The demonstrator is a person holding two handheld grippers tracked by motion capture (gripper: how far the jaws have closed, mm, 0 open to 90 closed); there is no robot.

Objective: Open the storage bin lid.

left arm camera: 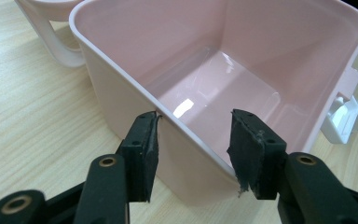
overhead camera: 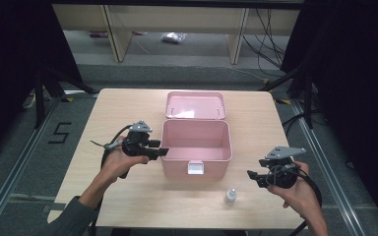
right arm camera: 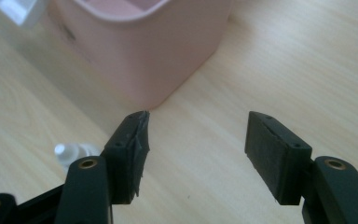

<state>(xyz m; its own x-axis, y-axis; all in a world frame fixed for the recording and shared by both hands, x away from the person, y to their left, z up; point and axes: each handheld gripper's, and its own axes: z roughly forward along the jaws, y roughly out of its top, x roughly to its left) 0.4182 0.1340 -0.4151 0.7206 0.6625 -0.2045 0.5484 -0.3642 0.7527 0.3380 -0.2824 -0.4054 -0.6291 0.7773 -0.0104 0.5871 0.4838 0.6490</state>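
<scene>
Left gripper jaws apart, straddling the near wall of the pink box: one pad against the outside face, the other inside over the hollow, not pressing. Right gripper jaws apart with bare table between them, nothing held. Just past the right gripper's left pad, a small clear bottle lying on the wood, partly hidden. Beyond, a rounded corner of the box, blurred.

From the high view: left gripper at the box's left edge, right gripper well apart from the box on its right, aimed toward the bottle, which stands near the table's front edge. Box open at the table's middle, inside bare, lid thrown back behind it, white latch on the front wall
</scene>
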